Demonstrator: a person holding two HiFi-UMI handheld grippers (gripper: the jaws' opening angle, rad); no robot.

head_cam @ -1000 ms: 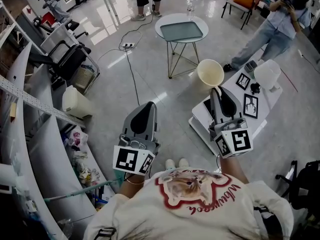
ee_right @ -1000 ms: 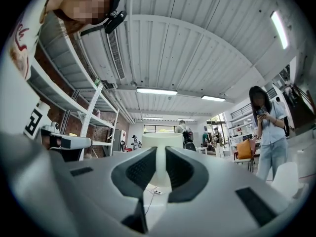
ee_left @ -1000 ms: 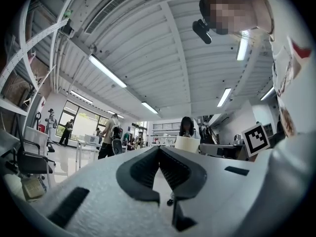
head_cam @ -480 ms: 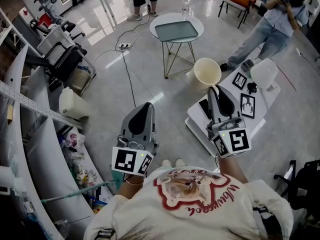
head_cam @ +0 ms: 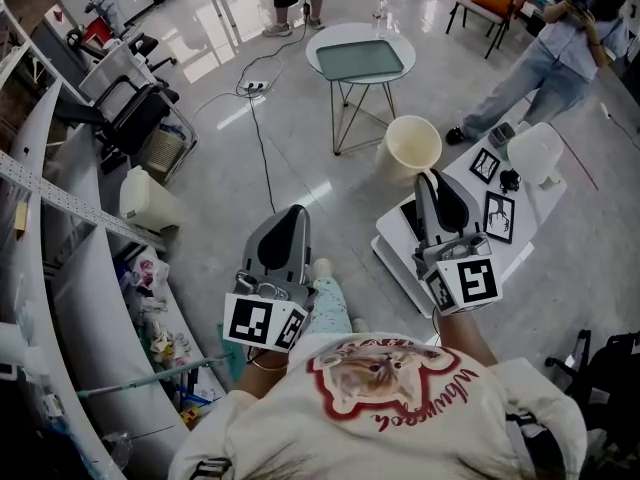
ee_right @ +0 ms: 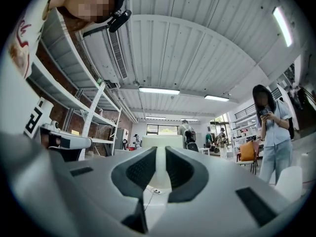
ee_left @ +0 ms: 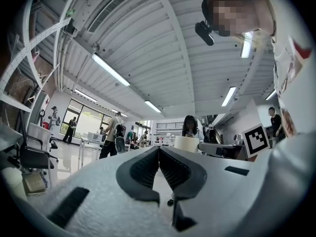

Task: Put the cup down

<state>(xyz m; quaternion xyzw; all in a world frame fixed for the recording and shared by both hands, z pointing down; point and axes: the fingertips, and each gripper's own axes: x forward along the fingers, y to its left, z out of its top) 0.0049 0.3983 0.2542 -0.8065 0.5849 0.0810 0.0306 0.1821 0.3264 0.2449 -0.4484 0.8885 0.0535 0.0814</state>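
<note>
Right gripper jaws grasp the cup, held at its 12 o'clock; left gripper jaws clenched, empty. Shirt script illegible.

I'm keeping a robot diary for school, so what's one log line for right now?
left gripper: shut, empty | right gripper: shut on cup wall | cup: upright, not yet set down

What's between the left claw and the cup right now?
Head view: only bare floor shows between the left claw and the cup, held by the right claw.
</note>
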